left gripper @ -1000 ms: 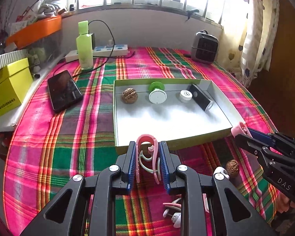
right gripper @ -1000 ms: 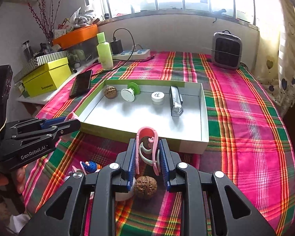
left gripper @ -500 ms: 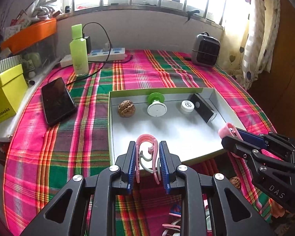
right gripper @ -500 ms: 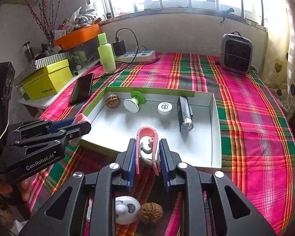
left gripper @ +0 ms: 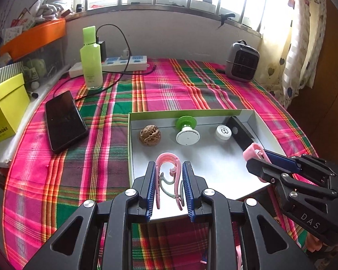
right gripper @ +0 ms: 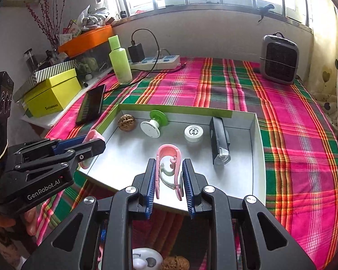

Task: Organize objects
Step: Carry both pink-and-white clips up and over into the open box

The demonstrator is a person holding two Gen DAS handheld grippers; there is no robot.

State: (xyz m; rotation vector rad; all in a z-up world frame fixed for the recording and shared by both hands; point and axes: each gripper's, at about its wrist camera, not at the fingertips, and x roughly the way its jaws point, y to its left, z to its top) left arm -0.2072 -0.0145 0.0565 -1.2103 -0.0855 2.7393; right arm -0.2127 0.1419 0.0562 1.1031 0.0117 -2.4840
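Gripping one pink plastic hair claw [left gripper: 169,175] each, both tongs stay clenched: the left tongs [left gripper: 169,191] hang over the near left part of the shallow white cardboard tray [left gripper: 130,148], the right tongs [right gripper: 168,191] over its near middle, so each claw only needs lowering straight down.
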